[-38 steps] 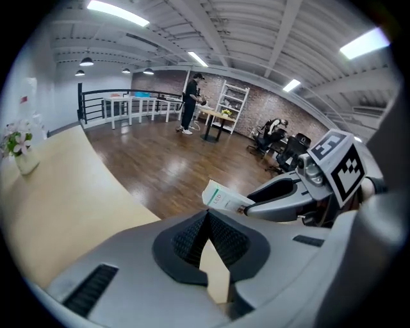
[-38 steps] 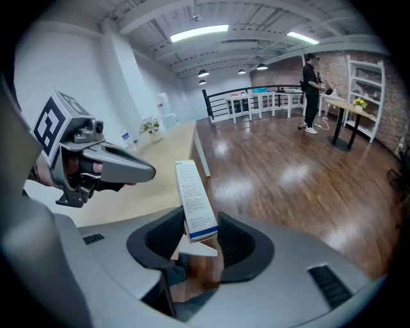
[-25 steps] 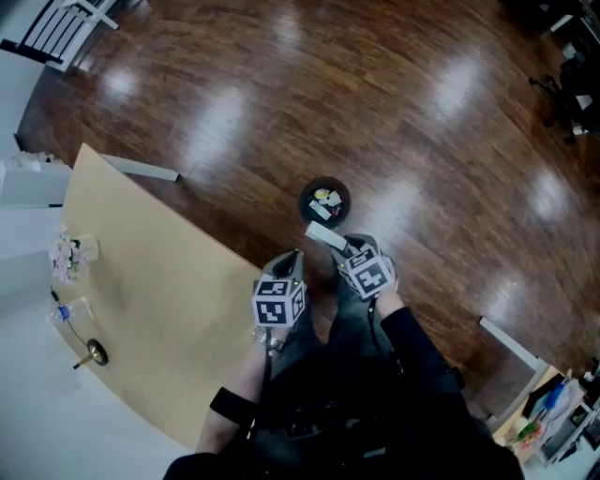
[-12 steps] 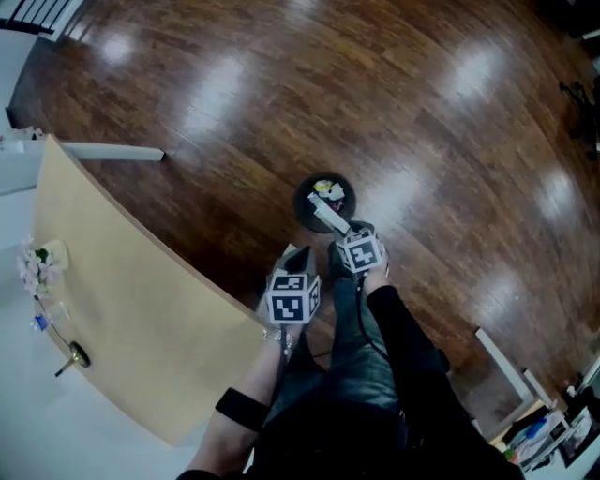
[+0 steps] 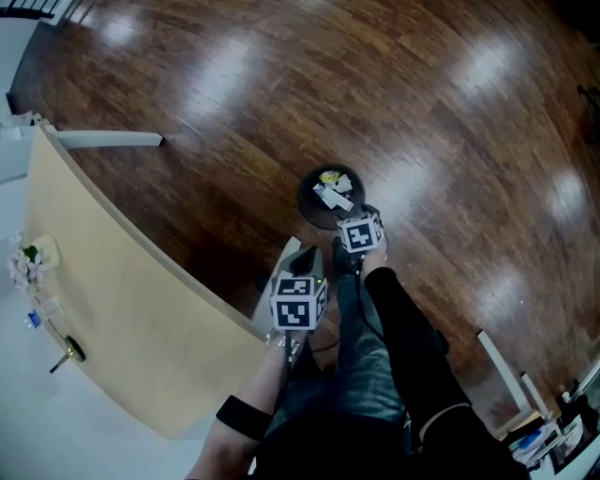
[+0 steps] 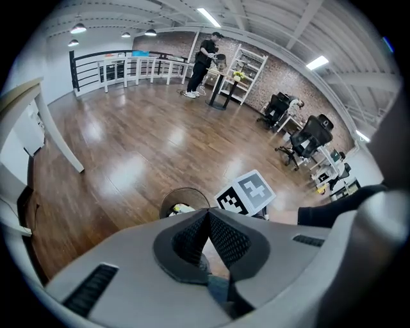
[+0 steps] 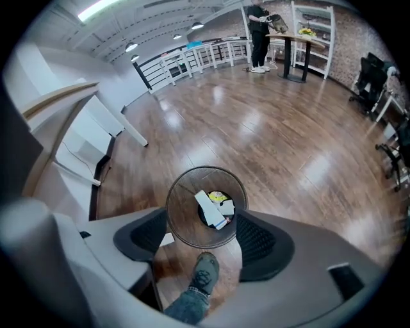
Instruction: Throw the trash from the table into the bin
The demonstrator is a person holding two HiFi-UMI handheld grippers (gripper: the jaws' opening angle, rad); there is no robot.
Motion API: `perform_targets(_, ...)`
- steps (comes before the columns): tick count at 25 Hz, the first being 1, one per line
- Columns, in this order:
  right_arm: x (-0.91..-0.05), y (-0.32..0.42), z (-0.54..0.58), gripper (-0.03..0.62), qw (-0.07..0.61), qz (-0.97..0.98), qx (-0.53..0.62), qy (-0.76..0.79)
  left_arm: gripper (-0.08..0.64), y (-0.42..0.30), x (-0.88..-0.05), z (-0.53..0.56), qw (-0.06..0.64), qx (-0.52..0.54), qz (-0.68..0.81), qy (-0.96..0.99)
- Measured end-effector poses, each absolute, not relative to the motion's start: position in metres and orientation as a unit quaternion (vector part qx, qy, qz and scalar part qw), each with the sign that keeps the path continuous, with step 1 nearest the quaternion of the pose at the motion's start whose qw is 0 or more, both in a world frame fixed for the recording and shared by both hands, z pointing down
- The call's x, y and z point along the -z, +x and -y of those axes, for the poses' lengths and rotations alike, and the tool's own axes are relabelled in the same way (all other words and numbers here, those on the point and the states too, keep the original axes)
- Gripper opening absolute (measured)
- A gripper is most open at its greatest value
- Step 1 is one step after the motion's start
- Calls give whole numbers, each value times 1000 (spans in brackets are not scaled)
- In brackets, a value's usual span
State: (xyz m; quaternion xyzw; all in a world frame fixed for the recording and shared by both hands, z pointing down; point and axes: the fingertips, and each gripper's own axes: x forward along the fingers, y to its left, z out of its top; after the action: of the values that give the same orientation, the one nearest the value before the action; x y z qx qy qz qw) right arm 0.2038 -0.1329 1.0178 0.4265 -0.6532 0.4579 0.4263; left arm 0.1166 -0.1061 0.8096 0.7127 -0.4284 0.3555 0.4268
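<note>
A tan table (image 5: pixel 122 309) fills the lower left of the head view, its long edge running diagonally toward the centre. Near its left edge lie a pale bunch of flowers (image 5: pixel 23 264), a small blue-tipped item (image 5: pixel 33 319) and a brass-coloured piece (image 5: pixel 70 354), all too small to name further. A white bar (image 5: pixel 108 140) shows at the table's upper corner against the dark wooden floor (image 5: pixel 450 141). A white strip (image 5: pixel 502 361) lies at the lower right. The person's jeans-clad legs (image 5: pixel 361 375) and a black sleeve (image 5: pixel 403 309) take up the lower centre. In the right gripper view a shoe (image 7: pixel 204 272) stands on the floor just below the bin in the frame. Far off, at the top of that view, a standing person (image 7: pixel 259 16) is beside a white shelf (image 7: pixel 314 25).

The round dark bin (image 7: pixel 182 227) stands on the floor at the centre, its whole mouth showing between the right tool's jaws. Inside lies a white carton (image 7: pixel 208 208), tilted, with a yellow item (image 7: pixel 221 196) and a small white piece (image 7: pixel 229 206) just beside it.

The right tool (image 7: pixel 200 237) hangs above the bin, released. Its jaws have just been opening and stand wide apart with nothing between the pads. The left tool (image 6: pixel 208 224) is clenched, pads pressed together on nothing. In its own view the bin sits partly behind its jaws, and the marker cube (image 6: pixel 251 192) of the right tool shows just right of the bin.
</note>
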Motion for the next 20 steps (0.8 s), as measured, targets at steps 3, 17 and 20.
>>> perform_targets(3,-1011,207,131,348,419,660,-452,431,8,117,-812,104,431,-357,431,708)
perform_targets(17,-873,213,101,348,339,699,-465,425,8,125,-759,95,413,-338,415,737)
perform_targets(20,-818,210,99,348,315,714,-459,424,6,129,-729,92,407,-321,397,757)
